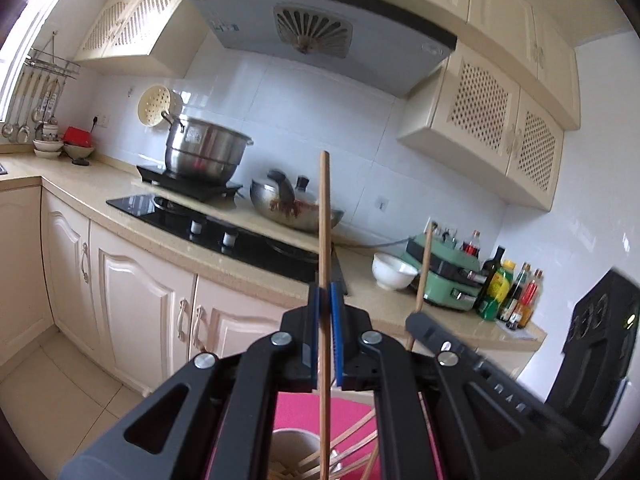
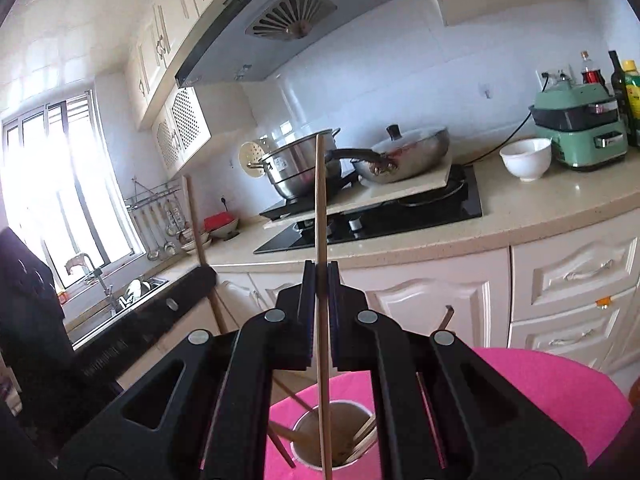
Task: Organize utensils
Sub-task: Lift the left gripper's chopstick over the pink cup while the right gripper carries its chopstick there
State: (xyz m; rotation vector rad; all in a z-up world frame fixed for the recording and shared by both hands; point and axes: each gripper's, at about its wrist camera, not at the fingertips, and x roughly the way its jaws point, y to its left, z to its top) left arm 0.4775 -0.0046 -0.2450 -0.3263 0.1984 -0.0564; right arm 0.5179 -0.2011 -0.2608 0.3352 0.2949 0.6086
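The left gripper (image 1: 325, 292), black with blue pads, is clamped on a long brown wooden chopstick (image 1: 325, 216). The stick stands almost upright between the jaws: its upper part rises well above the fingertips, and its lower part runs down behind them towards a round metal cup (image 1: 294, 454) that sits below the jaws on a bright pink cloth (image 1: 296, 408). More wooden chopsticks (image 1: 352, 446) lean out of that cup to the right of the held one.

The right gripper (image 2: 321, 276), black with dark pads, is likewise closed on a paler wooden chopstick (image 2: 320, 200), held upright, its top far above the fingertips and its lower end reaching down into the cup's mouth below the jaws. Loose chopsticks lie in the cup on either side of it. In each wrist view, the other gripper appears off to the side with its own stick.
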